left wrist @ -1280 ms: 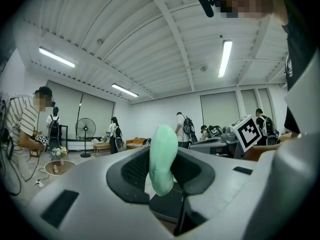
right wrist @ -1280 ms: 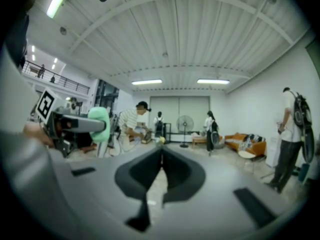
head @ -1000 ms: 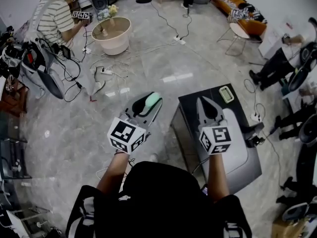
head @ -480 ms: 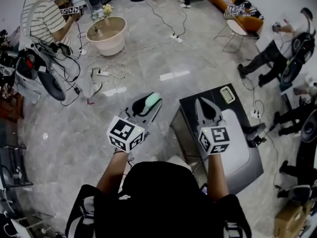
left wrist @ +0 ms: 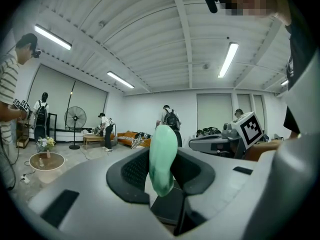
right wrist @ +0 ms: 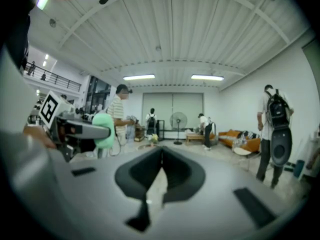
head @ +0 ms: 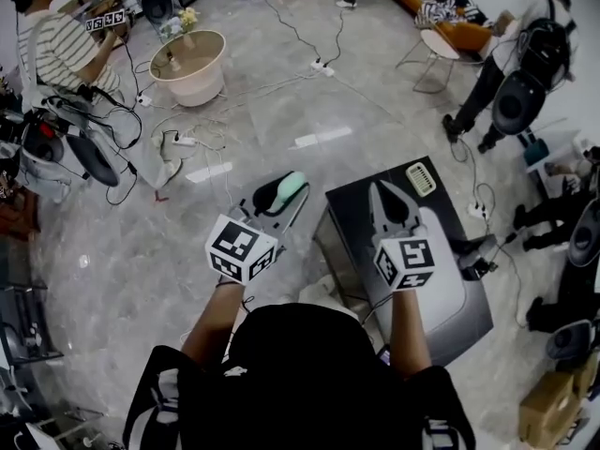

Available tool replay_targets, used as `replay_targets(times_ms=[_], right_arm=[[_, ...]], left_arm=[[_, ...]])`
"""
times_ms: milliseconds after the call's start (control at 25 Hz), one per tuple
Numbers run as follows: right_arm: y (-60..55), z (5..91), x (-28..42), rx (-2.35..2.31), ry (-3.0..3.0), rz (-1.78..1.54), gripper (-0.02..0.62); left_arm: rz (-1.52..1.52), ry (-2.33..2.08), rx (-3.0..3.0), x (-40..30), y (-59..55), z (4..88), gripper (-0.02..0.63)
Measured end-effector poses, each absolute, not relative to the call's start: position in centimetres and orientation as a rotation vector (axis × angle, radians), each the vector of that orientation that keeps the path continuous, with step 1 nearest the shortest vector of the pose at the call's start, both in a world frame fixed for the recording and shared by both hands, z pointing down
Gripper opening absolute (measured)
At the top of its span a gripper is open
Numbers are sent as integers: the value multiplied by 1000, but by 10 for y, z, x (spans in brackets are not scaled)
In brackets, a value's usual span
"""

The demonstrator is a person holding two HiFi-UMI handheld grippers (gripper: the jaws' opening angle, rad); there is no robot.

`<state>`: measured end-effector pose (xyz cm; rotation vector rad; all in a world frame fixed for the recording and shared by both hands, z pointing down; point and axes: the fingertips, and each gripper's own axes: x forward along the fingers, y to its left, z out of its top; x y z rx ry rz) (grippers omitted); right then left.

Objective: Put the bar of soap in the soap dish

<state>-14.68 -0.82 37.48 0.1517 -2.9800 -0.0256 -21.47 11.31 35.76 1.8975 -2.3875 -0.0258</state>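
Note:
My left gripper (head: 284, 193) is shut on a pale green bar of soap (head: 292, 187), held out over the marble floor just left of a low black table (head: 352, 206). In the left gripper view the soap (left wrist: 162, 159) stands on edge between the dark pads. A small pale slotted soap dish (head: 421, 178) lies at the table's far right corner. My right gripper (head: 392, 195) hovers over the table, short of the dish, its jaws shut with nothing in them (right wrist: 161, 153). From the right gripper view, the soap (right wrist: 104, 136) shows at the left.
Power cables and strips (head: 192, 142) trail across the floor ahead. A round beige table (head: 187, 64) stands far left, beside a person in a striped shirt (head: 58, 50). Other people and bags (head: 520, 92) are at the right, and an orange sofa (head: 441, 3) at the back.
Both grippers have come slightly nearer the black table, which now sits a little further left in the head view. The soap stays gripped, and the right jaws stay closed.

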Motion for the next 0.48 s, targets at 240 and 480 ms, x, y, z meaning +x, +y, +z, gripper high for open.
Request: replay_targets(times_ms=[240,480], right_arm=[[-50,381,-153,180,-2970,-2,35],[-98,385,-152,245,-2968,29,35]], left_arm=[[2,-2368,1897,-224,65,363,135],[-35,-2295,1904,-231,13,373,135]])
